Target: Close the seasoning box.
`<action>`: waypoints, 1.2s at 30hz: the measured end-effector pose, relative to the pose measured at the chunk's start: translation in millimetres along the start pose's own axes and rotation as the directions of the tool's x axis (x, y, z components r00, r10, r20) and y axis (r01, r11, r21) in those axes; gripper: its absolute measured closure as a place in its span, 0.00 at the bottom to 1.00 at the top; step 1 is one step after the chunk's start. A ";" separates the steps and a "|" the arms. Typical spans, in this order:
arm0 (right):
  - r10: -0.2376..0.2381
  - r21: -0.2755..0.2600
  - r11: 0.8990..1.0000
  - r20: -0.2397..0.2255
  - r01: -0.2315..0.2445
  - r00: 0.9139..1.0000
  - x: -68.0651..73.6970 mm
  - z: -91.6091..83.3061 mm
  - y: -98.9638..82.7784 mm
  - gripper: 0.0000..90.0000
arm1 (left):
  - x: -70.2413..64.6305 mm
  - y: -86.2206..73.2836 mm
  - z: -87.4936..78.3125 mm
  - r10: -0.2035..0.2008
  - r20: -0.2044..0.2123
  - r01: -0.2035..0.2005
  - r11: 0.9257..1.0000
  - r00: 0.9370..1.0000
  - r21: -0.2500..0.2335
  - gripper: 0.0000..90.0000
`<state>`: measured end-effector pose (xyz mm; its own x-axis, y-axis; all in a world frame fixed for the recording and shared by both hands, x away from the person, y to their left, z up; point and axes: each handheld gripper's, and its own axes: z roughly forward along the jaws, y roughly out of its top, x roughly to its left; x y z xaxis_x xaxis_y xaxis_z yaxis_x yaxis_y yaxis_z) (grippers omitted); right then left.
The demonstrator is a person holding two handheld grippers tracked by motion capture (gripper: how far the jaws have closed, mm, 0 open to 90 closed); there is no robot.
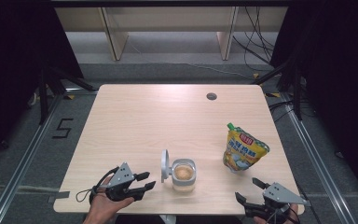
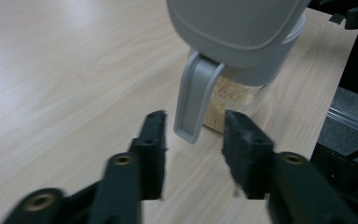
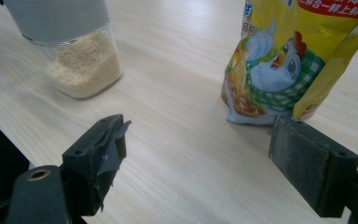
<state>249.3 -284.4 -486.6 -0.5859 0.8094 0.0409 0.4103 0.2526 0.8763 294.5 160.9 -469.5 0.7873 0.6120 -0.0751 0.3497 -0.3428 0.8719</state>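
Note:
A clear jar (image 1: 184, 175) of pale granules stands near the table's front edge, its grey hinged lid (image 1: 165, 165) flipped up on the left side. My left gripper (image 1: 150, 180) is just left of it, jaws partly apart. In the left gripper view the lid's latch tab (image 2: 193, 102) hangs between the fingertips (image 2: 154, 130) with a gap on both sides. A yellow spouted pouch (image 1: 244, 149) with a chicken print stands to the right. My right gripper (image 1: 245, 188) sits wide open near the front right corner, facing the pouch (image 3: 289, 60) and the jar (image 3: 81, 65), with nothing between its jaws.
The wooden table (image 1: 168, 116) has a cable hole (image 1: 211, 96) at the back right. Its front edge runs just under both hands. Shelving and cables lie on the floor beyond the far edge.

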 end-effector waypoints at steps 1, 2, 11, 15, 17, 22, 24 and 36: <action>-0.003 0.007 1.000 0.000 0.003 1.000 -0.2 -0.2 0.2 0.23 | -2.6 3.5 -1.9 0.014 0.000 -0.014 1.000 1.000 -0.019 0.80; 0.001 0.001 1.000 0.000 -0.001 1.000 0.1 0.5 0.2 0.23 | -2.7 5.7 -2.5 0.036 -0.001 -0.036 0.999 0.999 -0.028 0.84; 0.013 0.007 1.000 0.012 -0.013 1.000 0.4 0.7 0.3 0.23 | -4.6 18.1 -6.3 0.042 0.010 -0.041 0.997 0.999 -0.061 0.99; -0.007 0.015 1.000 0.004 0.007 1.000 0.1 1.2 0.7 0.24 | -6.1 27.6 -3.8 0.056 0.008 -0.055 0.996 0.998 -0.071 0.99; -0.011 0.007 1.000 0.013 0.011 1.000 0.1 1.2 0.6 0.24 | -4.8 32.1 -3.0 0.081 0.010 -0.080 0.995 0.997 -0.062 0.99; 0.010 0.017 1.000 0.006 -0.010 1.000 0.5 0.4 0.5 0.24 | -4.8 42.8 0.5 0.084 0.021 -0.082 0.994 0.996 -0.077 0.99; 0.010 0.018 1.000 0.008 -0.010 1.000 0.6 0.4 0.5 0.24 | -5.6 43.5 1.4 0.078 0.023 -0.076 0.994 0.997 -0.077 0.99; 0.001 0.009 1.000 0.008 -0.001 1.000 1.2 0.3 0.6 0.25 | -11.2 51.4 9.9 0.101 0.038 -0.098 0.992 0.994 -0.077 0.99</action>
<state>249.1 -283.1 -486.1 -0.5796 0.8140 0.0380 0.4171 0.2563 0.8720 308.7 129.4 -428.6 0.8373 0.5467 -0.0045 0.2304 -0.3453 0.9098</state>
